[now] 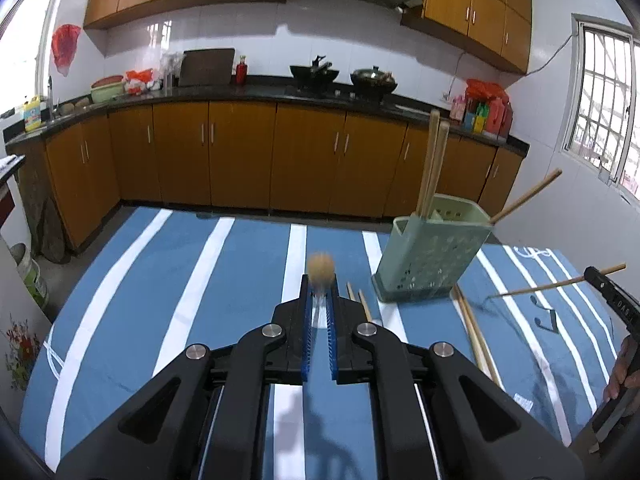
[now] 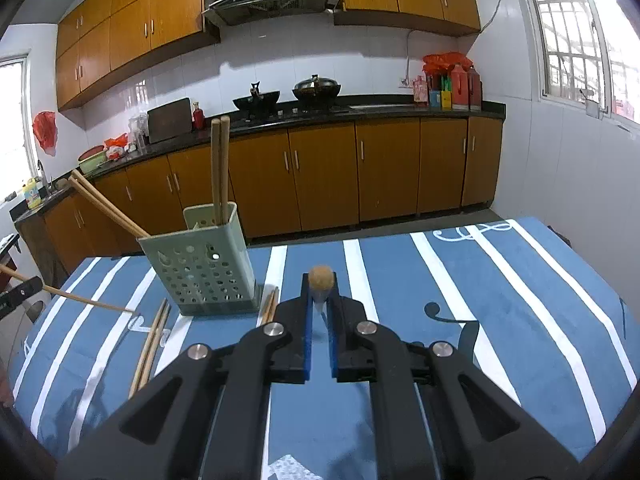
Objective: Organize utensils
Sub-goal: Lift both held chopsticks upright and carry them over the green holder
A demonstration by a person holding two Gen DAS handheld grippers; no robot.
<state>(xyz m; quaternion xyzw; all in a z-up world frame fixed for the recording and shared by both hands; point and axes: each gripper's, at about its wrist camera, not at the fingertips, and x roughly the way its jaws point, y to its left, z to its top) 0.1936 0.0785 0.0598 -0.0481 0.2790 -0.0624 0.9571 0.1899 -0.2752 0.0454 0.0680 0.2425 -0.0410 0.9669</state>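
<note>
**Holder Bearing Relative to Both Loaded Tongs**

A blue striped tablecloth [image 1: 160, 280] is covering the work table. The green perforated holder [image 1: 432, 256] is standing upright on it, open top facing up. It is sitting between the two tools: ahead and to the right of the left gripper [image 1: 320, 292], and ahead and to the left of the right gripper [image 2: 320, 292]. Neither view is showing clearly which hand is nearer; both look about equally placed.

The holder is already carrying an upright pair of chopsticks [image 2: 220, 168] at its rear and a slanted pair [image 2: 108, 204] leaning out over one side. Two loose pairs are lying flat on the cloth: one pair [image 2: 152, 344] just beside the holder on the left gripper's side, and a second pair [image 2: 269, 304] at the holder's base, close in front of the right gripper.

Both tongs are clamping fully down, each on one chopstick. The left-held chopstick [image 1: 321, 270] is showing end-on to its own camera. In the right wrist view it is slanting, with its thin tip low over the cloth. The right-held chopstick [image 2: 321, 276] is likewise showing its thick end at the fingertips.

Judgement: each stick's long axis is lying too flat. Each needs swinging toward vertical, tip down, then carrying inward over the rim.
</note>
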